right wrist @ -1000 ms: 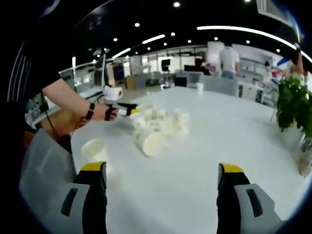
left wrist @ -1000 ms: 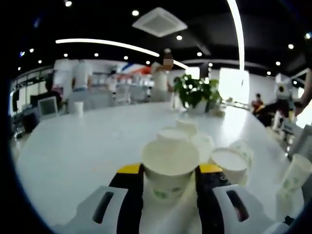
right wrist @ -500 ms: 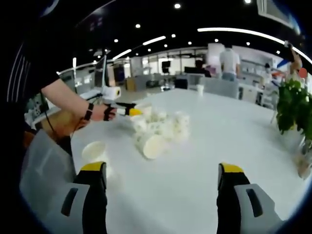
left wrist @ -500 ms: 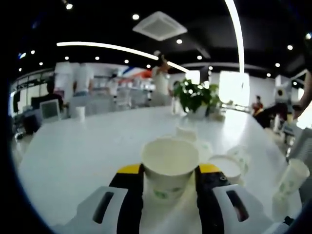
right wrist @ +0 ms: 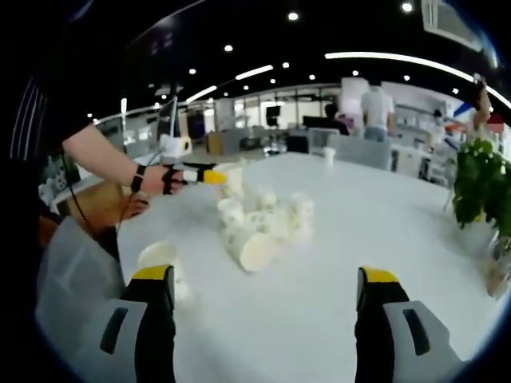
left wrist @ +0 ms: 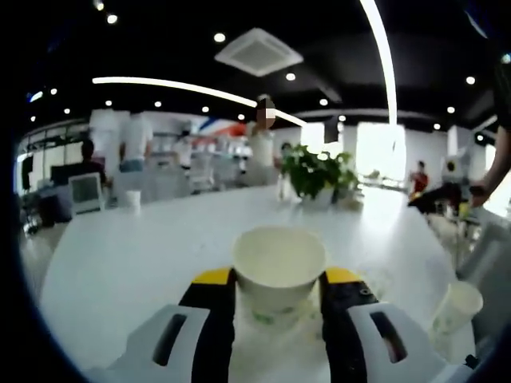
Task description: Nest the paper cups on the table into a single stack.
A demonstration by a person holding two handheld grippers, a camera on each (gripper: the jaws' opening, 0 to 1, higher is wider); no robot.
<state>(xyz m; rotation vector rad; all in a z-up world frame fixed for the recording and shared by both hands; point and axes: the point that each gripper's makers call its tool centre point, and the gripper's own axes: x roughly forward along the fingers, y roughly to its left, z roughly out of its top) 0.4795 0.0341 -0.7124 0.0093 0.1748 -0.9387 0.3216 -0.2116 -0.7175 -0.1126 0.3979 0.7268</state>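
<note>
A white paper cup [left wrist: 279,270] with a green print stands upright between the jaws of my left gripper [left wrist: 278,281], which is shut on it. From the right gripper view, the left gripper [right wrist: 209,175] holds that cup [right wrist: 233,179] in the air, above the far-left side of a pile of paper cups [right wrist: 265,226]. Some cups in the pile lie on their sides. A lone cup [right wrist: 158,257] stands left of the pile, also seen as a cup [left wrist: 456,306] at the lower right. My right gripper [right wrist: 267,278] hovers open over the table, short of the pile.
The white table [right wrist: 375,215] is wide. A potted plant [left wrist: 318,170] stands at its far edge, and a small cup [left wrist: 132,198] sits far off. A person's arm [right wrist: 104,152] reaches in from the left. People stand in the background.
My left gripper has risen with its cup, away from the pile; the pile has dropped out of the left gripper view. The right gripper has stayed open and nearly still.
</note>
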